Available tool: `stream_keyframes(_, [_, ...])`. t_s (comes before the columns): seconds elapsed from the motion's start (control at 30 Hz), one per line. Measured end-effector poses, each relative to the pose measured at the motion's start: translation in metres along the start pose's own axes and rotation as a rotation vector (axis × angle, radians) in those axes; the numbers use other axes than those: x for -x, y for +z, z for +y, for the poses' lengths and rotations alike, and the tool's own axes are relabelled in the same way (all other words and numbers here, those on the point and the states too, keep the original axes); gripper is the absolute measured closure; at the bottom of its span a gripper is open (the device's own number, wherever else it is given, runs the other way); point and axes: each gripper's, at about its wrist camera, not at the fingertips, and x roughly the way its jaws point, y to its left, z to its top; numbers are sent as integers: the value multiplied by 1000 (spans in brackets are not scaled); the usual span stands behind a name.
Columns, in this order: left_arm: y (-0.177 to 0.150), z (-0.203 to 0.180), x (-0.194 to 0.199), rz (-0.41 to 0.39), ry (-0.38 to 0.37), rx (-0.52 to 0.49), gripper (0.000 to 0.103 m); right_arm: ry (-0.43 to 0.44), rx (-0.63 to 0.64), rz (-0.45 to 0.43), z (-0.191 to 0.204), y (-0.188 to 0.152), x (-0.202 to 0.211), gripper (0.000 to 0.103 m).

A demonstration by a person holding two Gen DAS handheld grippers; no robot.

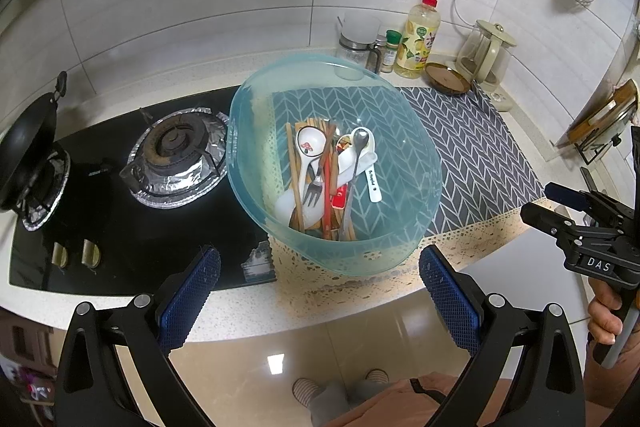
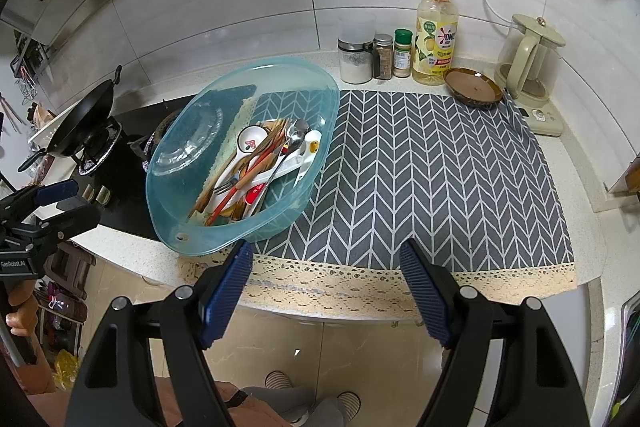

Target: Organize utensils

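Utensils (image 1: 324, 179): a mixed heap of wooden chopsticks, white ceramic spoons, a metal fork and a metal spoon, contained in a translucent blue basin (image 1: 400, 247). The basin is set on the left part of a grey herringbone mat (image 2: 440, 179), its left side reaching over the edge of a black gas hob (image 1: 120, 227).

Left gripper (image 1: 320, 283): held just in front of the basin, above the worktop (image 1: 248, 311) edge; jaws spread wide, nothing between them.

Right gripper (image 2: 326, 279): held in front of the basin and to its right, over the mat's lace border; jaws spread wide, nothing gripped.

Behind the basin, against the tiled wall: a frosted cup, spice jars, a detergent bottle (image 2: 436, 39), a brown dish (image 2: 474, 87) and a glass kettle (image 2: 530, 59). Left of the basin, a black wok (image 1: 28, 147) is seen on the far burner.
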Motion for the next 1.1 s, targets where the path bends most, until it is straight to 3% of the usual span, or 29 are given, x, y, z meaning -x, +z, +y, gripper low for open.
stream_keyframes(1.1, [3, 2, 1, -4, 3, 4, 4, 6, 0, 3, 2, 3, -4, 29])
